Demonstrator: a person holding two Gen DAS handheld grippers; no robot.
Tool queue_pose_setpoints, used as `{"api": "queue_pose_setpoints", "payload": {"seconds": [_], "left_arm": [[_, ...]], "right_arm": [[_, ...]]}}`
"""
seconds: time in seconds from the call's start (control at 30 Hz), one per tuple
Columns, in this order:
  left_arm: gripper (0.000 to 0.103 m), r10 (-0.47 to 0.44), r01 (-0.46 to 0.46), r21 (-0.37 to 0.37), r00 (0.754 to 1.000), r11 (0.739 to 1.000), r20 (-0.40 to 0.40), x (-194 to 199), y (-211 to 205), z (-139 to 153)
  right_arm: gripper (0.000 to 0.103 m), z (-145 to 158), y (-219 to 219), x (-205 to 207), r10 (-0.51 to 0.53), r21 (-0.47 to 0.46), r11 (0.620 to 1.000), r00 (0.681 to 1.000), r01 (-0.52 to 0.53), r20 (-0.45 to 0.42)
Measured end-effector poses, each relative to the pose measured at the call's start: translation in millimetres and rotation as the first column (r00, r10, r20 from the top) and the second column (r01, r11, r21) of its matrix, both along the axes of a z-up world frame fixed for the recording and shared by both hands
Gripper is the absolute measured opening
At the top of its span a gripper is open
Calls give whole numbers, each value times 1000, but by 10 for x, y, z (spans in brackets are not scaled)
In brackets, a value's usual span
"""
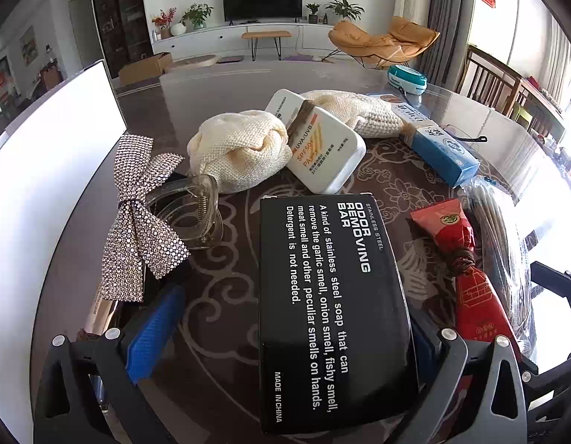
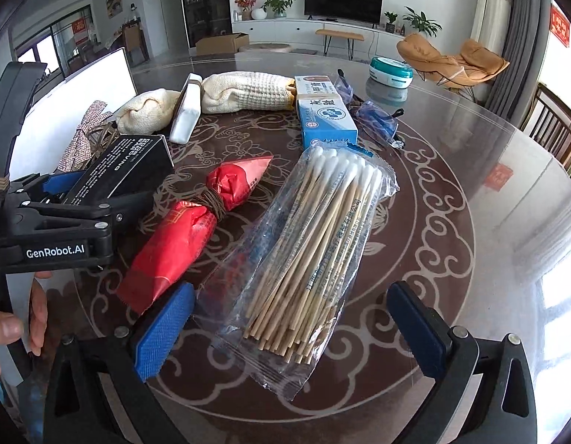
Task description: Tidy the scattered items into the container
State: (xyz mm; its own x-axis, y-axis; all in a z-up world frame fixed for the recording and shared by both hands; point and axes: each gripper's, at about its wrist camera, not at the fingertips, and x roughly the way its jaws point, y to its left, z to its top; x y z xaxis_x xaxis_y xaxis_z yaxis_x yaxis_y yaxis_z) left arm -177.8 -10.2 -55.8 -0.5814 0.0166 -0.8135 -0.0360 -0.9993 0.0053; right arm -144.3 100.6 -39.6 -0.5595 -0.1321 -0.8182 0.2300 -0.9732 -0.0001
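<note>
Currently, at far left I note the white container [image 1: 56, 170], with a rhinestone bow [image 1: 137, 218] and a clear claw clip [image 1: 189, 211] just beside its wall. My left gripper [image 1: 285, 329] stands with jaws apart around the black soap box [image 1: 330, 307]; its right pad is hidden, so I cannot tell whether it touches. A red packet [image 2: 189, 229] lies beside the box. Further right, my right gripper [image 2: 289, 329] stands wide open, straddling the cotton swab bag [image 2: 315, 255] without contact.
</note>
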Motion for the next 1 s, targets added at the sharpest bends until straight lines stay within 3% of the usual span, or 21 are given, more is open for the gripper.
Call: {"api": "queue_pose_setpoints", "payload": {"seconds": [1.0], "left_arm": [[103,-2,2,0,1000,1000,1,-17,16,-2]], "right_arm": [[103,-10,2,-2,0,0,1000,1000,0,-2]]}}
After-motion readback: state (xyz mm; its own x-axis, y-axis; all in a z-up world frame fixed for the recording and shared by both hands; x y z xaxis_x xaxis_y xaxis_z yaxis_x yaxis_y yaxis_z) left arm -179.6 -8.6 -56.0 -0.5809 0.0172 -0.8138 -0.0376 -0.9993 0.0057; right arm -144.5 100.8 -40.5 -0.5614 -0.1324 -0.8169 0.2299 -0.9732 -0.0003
